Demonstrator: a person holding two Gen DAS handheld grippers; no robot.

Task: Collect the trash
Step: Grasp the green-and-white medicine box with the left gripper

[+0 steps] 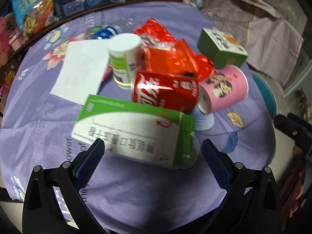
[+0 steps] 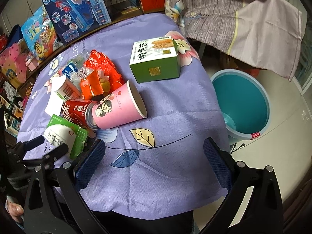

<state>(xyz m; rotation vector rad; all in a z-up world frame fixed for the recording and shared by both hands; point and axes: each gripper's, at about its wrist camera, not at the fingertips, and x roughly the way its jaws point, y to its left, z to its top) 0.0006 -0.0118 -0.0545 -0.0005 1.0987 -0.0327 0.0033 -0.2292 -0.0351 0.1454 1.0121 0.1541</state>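
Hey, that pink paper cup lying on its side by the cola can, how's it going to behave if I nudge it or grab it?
The pink paper cup lies on its side, so a nudge would probably roll it in a curve, since it tapers. It looks empty through the open mouth, so likely very light. Thin paper walls would probably crush under a hard squeeze. Its base touches the cola can, which might shift too.

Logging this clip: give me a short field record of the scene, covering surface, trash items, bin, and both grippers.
surface: purple floral tablecloth
trash pile: green-and-white flat carton, red soda can on its side, pink paper cup on its side, red crumpled wrappers, white-and-green cup, white paper sheet
apart from pile: green cube box
bin: teal round bucket, on floor beside table
left gripper: open, at carton
right gripper: open, empty
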